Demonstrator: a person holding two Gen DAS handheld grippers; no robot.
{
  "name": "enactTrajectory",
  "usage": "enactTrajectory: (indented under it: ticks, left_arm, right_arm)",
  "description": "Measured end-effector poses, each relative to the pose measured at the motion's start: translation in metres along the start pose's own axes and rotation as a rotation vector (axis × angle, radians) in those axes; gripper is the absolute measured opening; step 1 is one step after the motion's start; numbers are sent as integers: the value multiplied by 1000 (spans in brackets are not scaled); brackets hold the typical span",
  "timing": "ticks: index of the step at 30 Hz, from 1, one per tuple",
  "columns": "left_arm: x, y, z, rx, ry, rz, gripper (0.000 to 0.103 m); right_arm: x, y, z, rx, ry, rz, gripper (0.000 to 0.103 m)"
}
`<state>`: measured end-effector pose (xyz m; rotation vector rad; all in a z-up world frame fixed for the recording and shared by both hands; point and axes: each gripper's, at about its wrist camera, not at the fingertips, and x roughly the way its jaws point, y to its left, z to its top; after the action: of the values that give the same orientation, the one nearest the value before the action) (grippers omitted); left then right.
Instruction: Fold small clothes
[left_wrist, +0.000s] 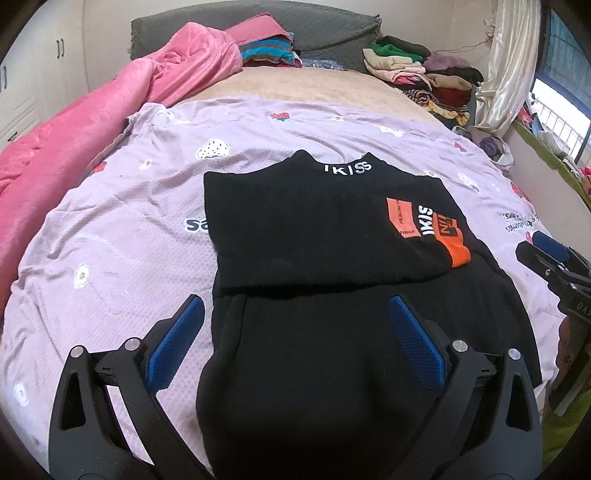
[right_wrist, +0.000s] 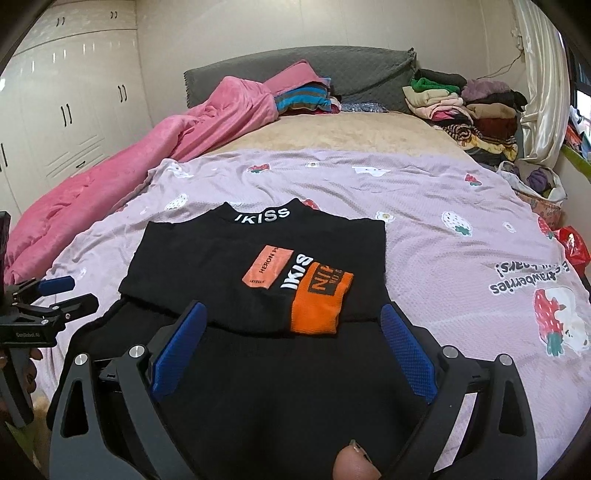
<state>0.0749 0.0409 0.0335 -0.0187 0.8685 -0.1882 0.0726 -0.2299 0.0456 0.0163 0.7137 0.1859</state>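
Black top (left_wrist: 317, 221) spread flat on a lilac strawberry-print bedsheet (left_wrist: 110, 236), collar at the far end with white lettering, near hem toward the camera. Sleeves already turned in over the chest, orange cuff (right_wrist: 317, 302) lying across the middle, probably to narrow the garment into a strip before the lengthwise fold. Left gripper (left_wrist: 295, 325) low over the near left part of the top, blue pads spread wide, holding nothing; left pad just off the cloth's edge over the sheet, right pad above the black fabric, seemingly placed to straddle the near left corner. Right gripper (right_wrist: 291, 332) likewise spread wide and empty, poised above the near right part, just short of the orange cuff. Both set at matching positions on either side, likely so the near hem can be pinched at two corners and carried toward the collar without skewing. Pink blanket (left_wrist: 92, 129) bunched along the far left; stacks of folded clothes (left_wrist: 424, 70) far right, well apart from the top.
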Motion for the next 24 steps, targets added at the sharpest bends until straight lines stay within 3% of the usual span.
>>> enactTrajectory:
  ticks: [24]
  left_arm:
    - [-24, 22, -43, -14, 22, 32, 93]
  right_arm:
    - [-20, -10, -47, -11, 97, -31, 95]
